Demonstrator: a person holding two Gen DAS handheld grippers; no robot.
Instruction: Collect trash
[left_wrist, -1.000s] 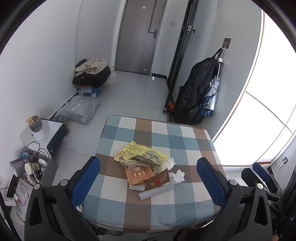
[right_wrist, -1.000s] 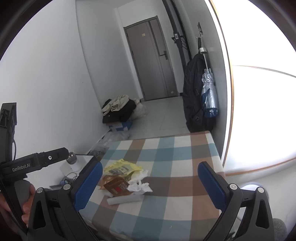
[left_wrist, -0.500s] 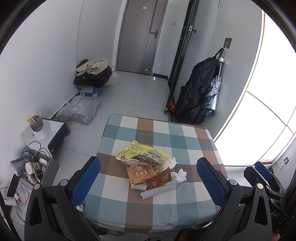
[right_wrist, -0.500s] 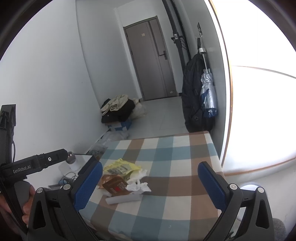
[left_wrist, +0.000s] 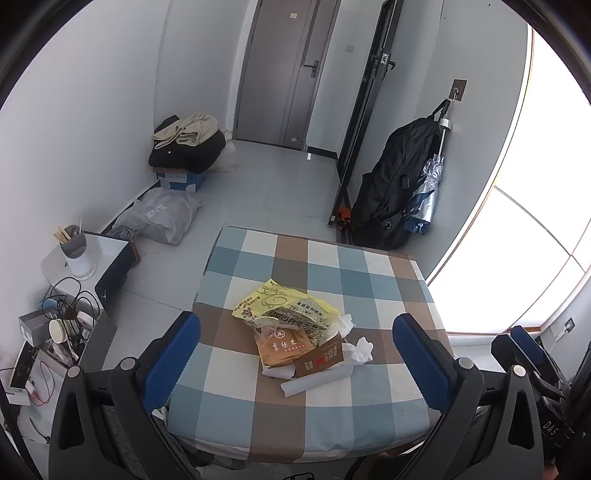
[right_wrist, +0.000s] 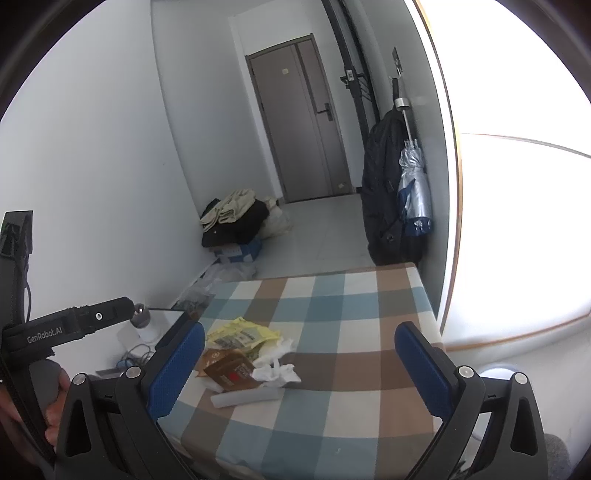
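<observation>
Checked table (left_wrist: 325, 424), trash pile (left_wrist: 299, 338) mid-top, edges bare, both grippers' jaws spread.

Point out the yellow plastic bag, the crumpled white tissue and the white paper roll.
Yellow plastic bag (left_wrist: 273, 301), left wrist view, printed top.
Crumpled white tissue (left_wrist: 361, 350), left wrist view, middle.
White paper roll (left_wrist: 314, 382), left wrist view, mid-length.

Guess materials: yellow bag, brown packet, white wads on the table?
Yellow bag: thin glossy plastic film, likely; it crinkles and catches light. Brown packet: looks like matte paper or laminated film, printed; can't tell which. White wads: soft crumpled tissue, by the fuzzy folds.
</observation>
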